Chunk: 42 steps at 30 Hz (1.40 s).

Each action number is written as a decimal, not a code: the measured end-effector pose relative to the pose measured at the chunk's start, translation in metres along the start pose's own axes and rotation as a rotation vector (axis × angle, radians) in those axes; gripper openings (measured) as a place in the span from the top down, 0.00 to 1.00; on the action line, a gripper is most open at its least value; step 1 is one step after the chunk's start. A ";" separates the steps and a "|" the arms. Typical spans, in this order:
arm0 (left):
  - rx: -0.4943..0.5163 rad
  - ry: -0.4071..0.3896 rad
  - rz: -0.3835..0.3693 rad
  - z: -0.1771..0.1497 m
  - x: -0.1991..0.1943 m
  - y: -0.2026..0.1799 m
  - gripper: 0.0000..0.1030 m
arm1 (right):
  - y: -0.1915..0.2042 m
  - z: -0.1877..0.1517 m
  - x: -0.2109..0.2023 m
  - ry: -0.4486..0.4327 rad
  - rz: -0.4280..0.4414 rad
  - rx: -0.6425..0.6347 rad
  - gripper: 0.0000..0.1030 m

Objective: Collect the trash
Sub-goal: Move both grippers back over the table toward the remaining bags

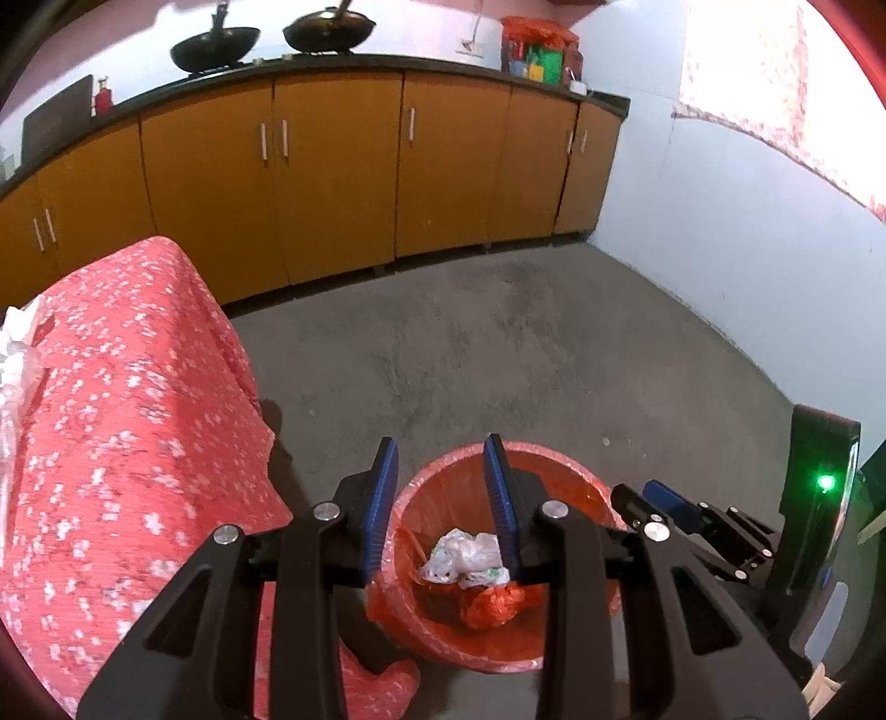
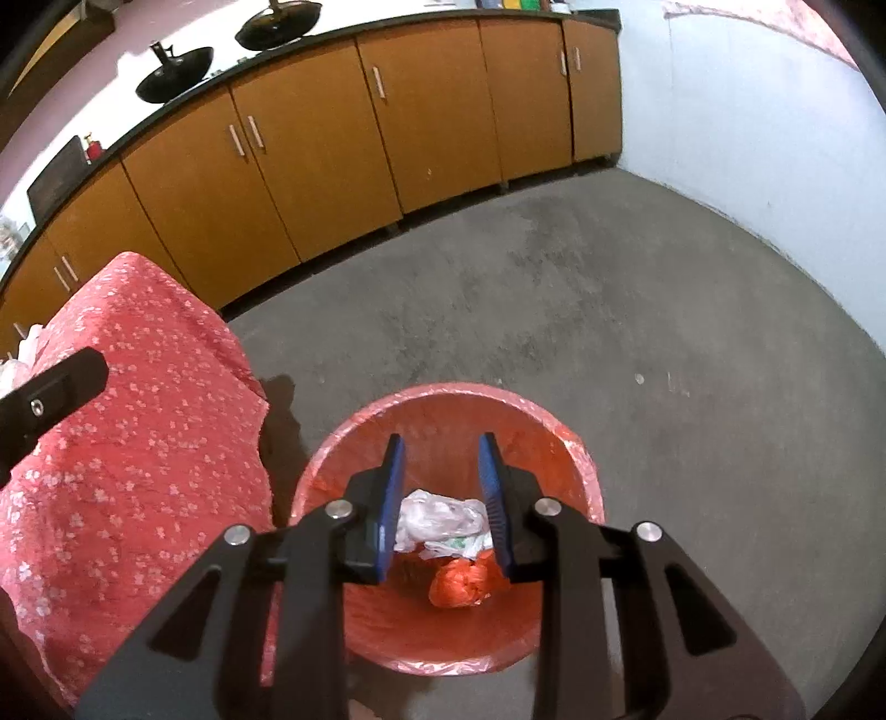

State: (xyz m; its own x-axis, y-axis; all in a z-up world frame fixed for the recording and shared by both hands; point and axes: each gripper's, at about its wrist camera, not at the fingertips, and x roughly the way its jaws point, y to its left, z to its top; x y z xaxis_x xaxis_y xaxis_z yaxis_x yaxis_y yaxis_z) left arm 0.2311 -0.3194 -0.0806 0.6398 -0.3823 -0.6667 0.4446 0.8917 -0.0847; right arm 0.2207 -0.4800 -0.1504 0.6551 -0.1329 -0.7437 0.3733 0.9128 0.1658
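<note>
A red bin (image 1: 443,637) lined with a red bag stands on the floor; it also shows in the right wrist view (image 2: 354,443). Inside lie a crumpled white plastic bag (image 1: 462,554) (image 2: 437,515) and a knotted orange bag (image 1: 493,603) (image 2: 459,584). My left gripper (image 1: 440,459) is open and empty above the bin's left rim. My right gripper (image 2: 443,448) is open and empty directly over the bin; it also shows at the right of the left wrist view (image 1: 653,498). More white trash (image 1: 16,343) lies at the table's left edge.
A table with a red flowered cloth (image 1: 122,399) (image 2: 138,415) stands left of the bin. Orange cabinets (image 1: 332,171) with a dark counter and two woks (image 1: 216,47) line the far wall. A white wall (image 1: 720,249) is on the right. Grey concrete floor (image 1: 498,343) lies between.
</note>
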 end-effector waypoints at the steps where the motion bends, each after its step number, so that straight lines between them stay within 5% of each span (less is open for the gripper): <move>1: -0.008 -0.010 0.001 0.001 -0.006 0.004 0.68 | 0.000 0.000 -0.004 -0.004 0.005 -0.004 0.72; 12: -0.118 -0.162 0.101 -0.012 -0.108 0.105 0.56 | 0.102 0.029 -0.061 -0.101 0.163 -0.140 0.68; 21: -0.223 -0.218 0.393 -0.059 -0.197 0.244 0.48 | 0.263 0.016 -0.101 -0.120 0.377 -0.308 0.63; 26: -0.334 -0.239 0.523 -0.080 -0.227 0.312 0.41 | 0.344 -0.003 -0.107 -0.120 0.465 -0.366 0.46; 37: -0.428 -0.296 0.541 -0.085 -0.237 0.358 0.33 | 0.419 -0.014 -0.084 -0.098 0.416 -0.425 0.39; 42: -0.441 -0.303 0.501 -0.078 -0.229 0.359 0.31 | 0.418 -0.021 -0.074 -0.085 0.405 -0.455 0.64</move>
State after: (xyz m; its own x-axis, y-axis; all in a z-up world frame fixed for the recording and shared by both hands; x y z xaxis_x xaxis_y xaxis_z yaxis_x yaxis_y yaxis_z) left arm 0.1954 0.1068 -0.0159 0.8740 0.1032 -0.4749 -0.1992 0.9674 -0.1563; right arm 0.3147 -0.0811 -0.0395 0.7433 0.2461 -0.6220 -0.2222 0.9679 0.1174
